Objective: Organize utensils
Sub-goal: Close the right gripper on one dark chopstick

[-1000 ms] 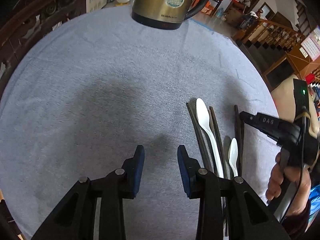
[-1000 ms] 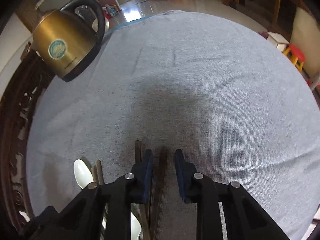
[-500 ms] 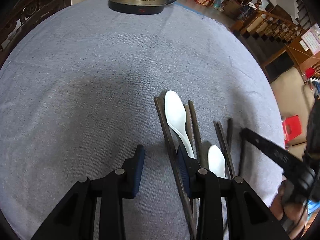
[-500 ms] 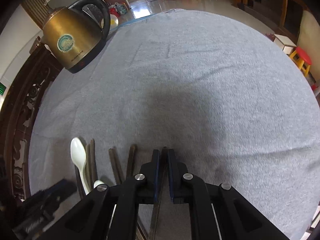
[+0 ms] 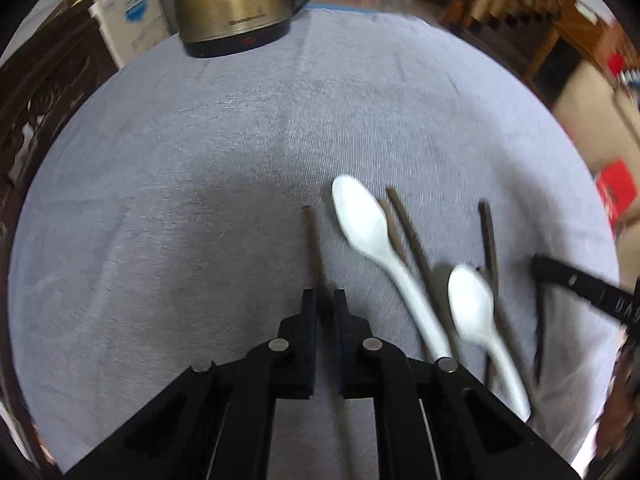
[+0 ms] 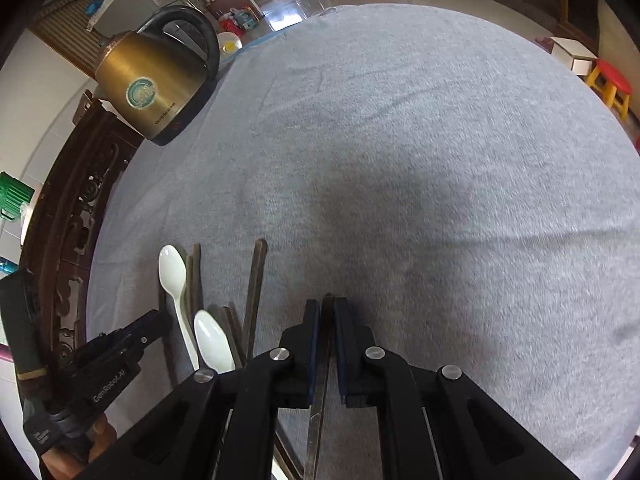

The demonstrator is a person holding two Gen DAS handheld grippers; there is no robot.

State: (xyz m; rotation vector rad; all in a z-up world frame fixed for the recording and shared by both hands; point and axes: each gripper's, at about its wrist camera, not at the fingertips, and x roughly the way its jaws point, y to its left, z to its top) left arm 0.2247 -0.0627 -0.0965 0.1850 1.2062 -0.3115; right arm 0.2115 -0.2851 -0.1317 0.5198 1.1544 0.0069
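A round table covered with a grey, finely ribbed cloth (image 6: 420,168) fills both views, lightly creased and shadowed at its middle. At its far edge stands a brass-coloured electric kettle (image 5: 234,4) with a black base, a black handle and a round teal sticker on its side. Around the table the room is cluttered: a carved dark wooden chair back (image 6: 76,216) hugs the left rim, a white box (image 5: 128,24) sits behind the kettle, a red and yellow stool (image 6: 612,84) and a small white stool stand on the shiny tiled floor, and wooden railings and orange crates show in the distance. The utensils lie together near the close edge of the cloth: a large white spoon (image 5: 368,228), a smaller white spoon (image 5: 474,304) just beside it, and several dark chopsticks (image 5: 408,232) roughly parallel among them. The left gripper (image 5: 326,300) has just been closing its jaws, and they now pinch a single dark chopstick (image 5: 312,236) that juts forward from between the pads, left of the large spoon. The right gripper (image 6: 327,308) is likewise squeezed almost fully together on another chopstick (image 6: 320,408), which runs back between its fingers, to the right of the rest of the pile.
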